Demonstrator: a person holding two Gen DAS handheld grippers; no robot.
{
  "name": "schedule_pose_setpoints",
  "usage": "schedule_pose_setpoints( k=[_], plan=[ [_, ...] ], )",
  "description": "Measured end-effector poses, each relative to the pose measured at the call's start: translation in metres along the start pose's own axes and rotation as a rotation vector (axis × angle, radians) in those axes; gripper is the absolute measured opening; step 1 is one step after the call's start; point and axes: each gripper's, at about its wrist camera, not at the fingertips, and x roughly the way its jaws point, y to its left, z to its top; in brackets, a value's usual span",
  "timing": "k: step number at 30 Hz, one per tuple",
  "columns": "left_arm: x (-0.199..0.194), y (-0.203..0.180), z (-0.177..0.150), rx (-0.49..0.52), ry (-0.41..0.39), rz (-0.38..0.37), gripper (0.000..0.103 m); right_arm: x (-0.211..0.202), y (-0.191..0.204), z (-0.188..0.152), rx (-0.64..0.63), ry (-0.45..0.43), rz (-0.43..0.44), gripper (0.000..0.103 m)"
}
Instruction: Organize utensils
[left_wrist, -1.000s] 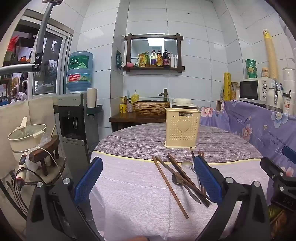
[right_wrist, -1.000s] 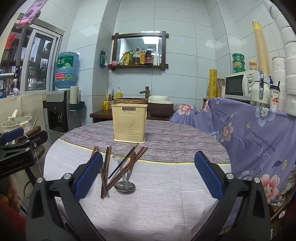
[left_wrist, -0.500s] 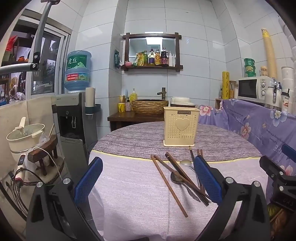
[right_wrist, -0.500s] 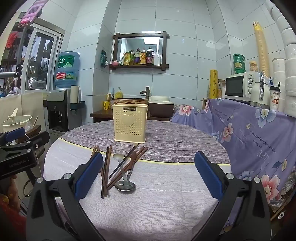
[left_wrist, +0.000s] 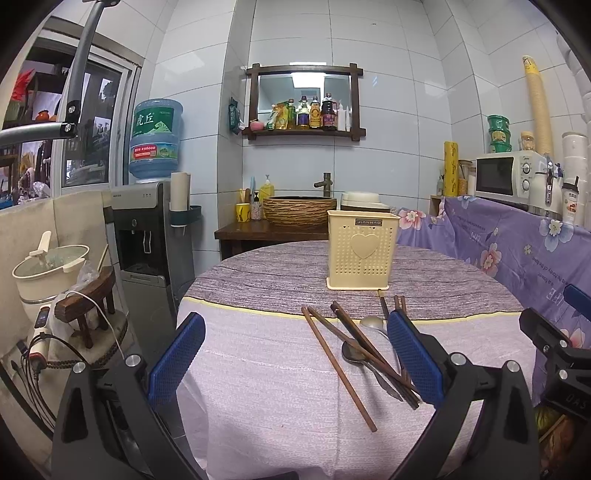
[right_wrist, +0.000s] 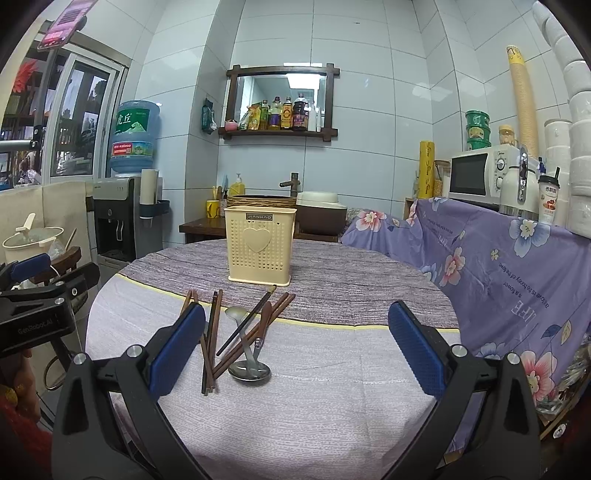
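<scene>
A cream perforated utensil holder (left_wrist: 362, 255) with a heart stands upright at the back of the round table; it also shows in the right wrist view (right_wrist: 260, 246). Several brown chopsticks (left_wrist: 338, 365) and metal spoons (left_wrist: 352, 352) lie in a loose pile in front of it; the chopsticks (right_wrist: 210, 341) and a spoon (right_wrist: 248, 369) show in the right wrist view too. My left gripper (left_wrist: 295, 362) is open and empty, above the table's near edge, left of the pile. My right gripper (right_wrist: 295, 350) is open and empty, with the pile by its left finger.
The round table (left_wrist: 258, 387) has a purple-grey cloth. A water dispenser (left_wrist: 147, 236) and a stool with a pot (left_wrist: 51, 266) stand at the left. A counter under a flowered cloth (right_wrist: 517, 266) with a microwave (right_wrist: 480, 175) runs along the right. A sink basin (left_wrist: 299, 210) is behind.
Both views have shifted only slightly; the left gripper has drifted a little so the holder sits slightly further left. Nothing was picked up or moved on the table.
</scene>
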Motion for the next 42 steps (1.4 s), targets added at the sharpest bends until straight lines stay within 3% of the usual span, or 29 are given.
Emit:
schedule_pose_setpoints(
  k=[42],
  plan=[
    [0.0061, 0.0029, -0.0036, 0.006, 0.016, 0.006, 0.098, 0.0000, -0.0009, -0.0013, -0.004, 0.004, -0.004, 0.098]
  ],
)
